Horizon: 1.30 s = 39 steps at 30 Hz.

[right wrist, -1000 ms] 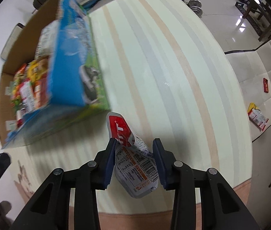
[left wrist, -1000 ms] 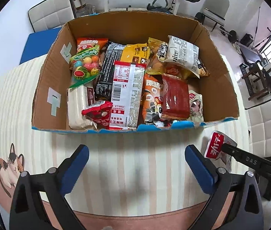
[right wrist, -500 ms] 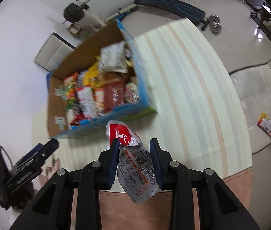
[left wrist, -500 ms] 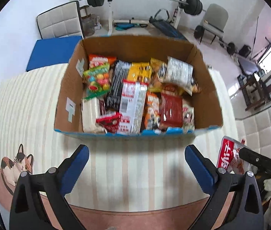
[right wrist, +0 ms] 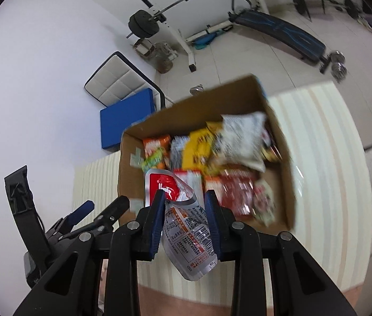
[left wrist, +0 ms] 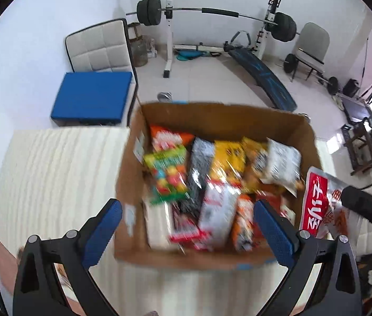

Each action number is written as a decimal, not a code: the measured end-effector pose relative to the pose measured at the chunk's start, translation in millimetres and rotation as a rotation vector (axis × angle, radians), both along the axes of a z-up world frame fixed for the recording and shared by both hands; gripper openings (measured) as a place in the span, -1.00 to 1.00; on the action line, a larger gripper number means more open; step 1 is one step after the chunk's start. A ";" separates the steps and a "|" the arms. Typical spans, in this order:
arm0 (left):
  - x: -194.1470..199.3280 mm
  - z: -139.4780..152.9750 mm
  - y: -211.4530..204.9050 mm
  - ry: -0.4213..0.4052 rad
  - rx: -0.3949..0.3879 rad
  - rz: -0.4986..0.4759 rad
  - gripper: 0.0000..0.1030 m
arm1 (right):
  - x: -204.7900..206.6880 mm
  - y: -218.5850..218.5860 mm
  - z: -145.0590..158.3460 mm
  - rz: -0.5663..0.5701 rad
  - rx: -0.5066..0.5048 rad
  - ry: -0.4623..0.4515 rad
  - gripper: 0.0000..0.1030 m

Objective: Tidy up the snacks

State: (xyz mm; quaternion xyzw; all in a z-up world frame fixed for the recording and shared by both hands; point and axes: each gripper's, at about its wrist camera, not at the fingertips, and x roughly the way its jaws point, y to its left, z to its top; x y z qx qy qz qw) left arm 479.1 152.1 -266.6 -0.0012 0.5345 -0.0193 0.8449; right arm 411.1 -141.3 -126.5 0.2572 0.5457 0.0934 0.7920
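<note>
On the left, the left gripper hangs with its blue ribbed pads spread wide and nothing between them, above the near wall of the cardboard box. The box sits on a cream striped tablecloth, its brown corrugated walls square and open-topped, packed with crinkly foil and plastic snack bags in orange, green, black and yellow. To the right, the right gripper is clamped tight on a glossy snack pouch, silver with a red rounded top and a printed barcode panel, held up over the box's near edge.
</note>
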 end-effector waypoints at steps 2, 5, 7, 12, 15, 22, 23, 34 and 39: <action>17.1 -2.5 4.4 -0.007 0.020 -0.001 0.99 | 23.2 10.2 -4.9 0.019 -0.013 -0.002 -0.35; 40.9 -9.6 11.2 -0.009 0.056 -0.004 0.99 | 58.8 22.7 -15.3 0.027 -0.035 0.005 -0.35; 53.8 -16.0 15.1 0.004 0.070 -0.004 0.99 | 82.9 31.4 -25.3 0.037 -0.040 0.025 -0.33; 73.0 -27.6 23.9 0.037 0.059 0.014 0.99 | 113.2 41.1 -38.4 0.037 -0.072 0.061 0.36; 74.7 -32.2 25.0 0.060 0.042 0.017 0.99 | 110.6 38.2 -40.0 0.035 -0.097 0.068 0.38; 60.1 -32.5 19.1 0.084 0.032 -0.007 0.99 | 80.2 28.3 -51.2 0.049 -0.213 0.118 0.59; 58.6 -32.4 18.7 0.088 0.027 -0.010 0.99 | 76.3 29.4 -52.4 0.056 -0.231 0.127 0.71; 10.2 -19.0 16.2 0.068 0.062 -0.001 0.99 | 7.4 26.5 -55.9 0.066 -0.391 0.144 0.87; -8.6 -7.6 13.9 0.050 0.063 -0.002 0.99 | -12.3 18.7 -45.7 0.046 -0.388 0.142 0.88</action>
